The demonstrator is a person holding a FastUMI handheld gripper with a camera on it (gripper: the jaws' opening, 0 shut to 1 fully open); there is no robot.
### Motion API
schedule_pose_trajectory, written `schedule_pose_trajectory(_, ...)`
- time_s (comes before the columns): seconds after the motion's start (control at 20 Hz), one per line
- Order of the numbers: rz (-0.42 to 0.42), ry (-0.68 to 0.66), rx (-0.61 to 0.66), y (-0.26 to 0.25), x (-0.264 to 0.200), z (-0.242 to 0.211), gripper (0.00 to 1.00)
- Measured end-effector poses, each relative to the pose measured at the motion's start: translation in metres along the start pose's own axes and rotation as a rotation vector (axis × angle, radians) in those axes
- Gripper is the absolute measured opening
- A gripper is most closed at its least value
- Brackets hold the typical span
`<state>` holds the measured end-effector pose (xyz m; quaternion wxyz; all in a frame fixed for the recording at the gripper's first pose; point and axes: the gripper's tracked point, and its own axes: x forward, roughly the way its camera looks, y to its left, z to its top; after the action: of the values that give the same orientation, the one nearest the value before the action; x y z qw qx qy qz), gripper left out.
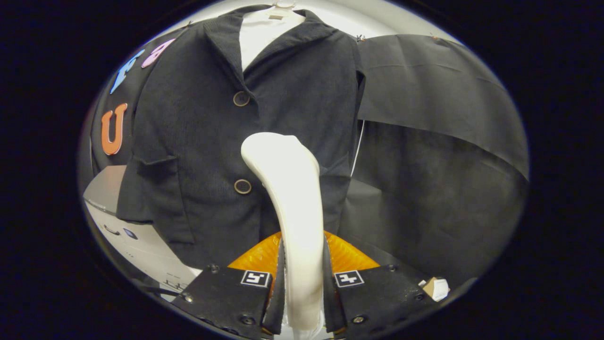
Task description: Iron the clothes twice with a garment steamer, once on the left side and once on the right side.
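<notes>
1. The white, curved plastic garment steamer (289,189) stands upright between the two black fingers (278,283) of the hand-held gripper (302,283), which press on its handle from both sides; its rounded head rises just in front of the jacket.
2. The dark, ribbed button-front jacket (198,141) hangs on a hanger directly beyond the steamer, with a white shirt (259,33) showing at its open collar. The steamer head sits beside the lower brown button (242,186), just to its right, and below the upper button (241,98).
3. An orange ridged piece (349,257) shows just ahead of the fingers, behind the steamer's handle.
4. A grey-and-white cabinet (137,236) stands under the jacket's left hem.
5. To the jacket's right, black booth cloth (439,118) hangs in folds, with open room in front of it.
</notes>
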<state>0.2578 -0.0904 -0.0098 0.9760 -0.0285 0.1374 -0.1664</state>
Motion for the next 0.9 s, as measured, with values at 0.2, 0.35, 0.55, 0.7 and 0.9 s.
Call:
schedule_pose_trajectory(0.2,0.011,-0.009,0.032,0.006,-0.028,0.0,0.36)
schedule_pose_trajectory(0.35,0.034,-0.021,0.045,0.017,-0.059,0.0,0.36)
schedule_pose_trajectory(0.55,0.064,-0.04,0.055,0.036,-0.105,-0.002,0.36)
schedule_pose_trajectory(0.7,0.099,-0.047,0.057,0.053,-0.139,-0.014,0.36)
schedule_pose_trajectory(0.9,0.144,-0.058,0.067,0.077,-0.183,-0.032,0.36)
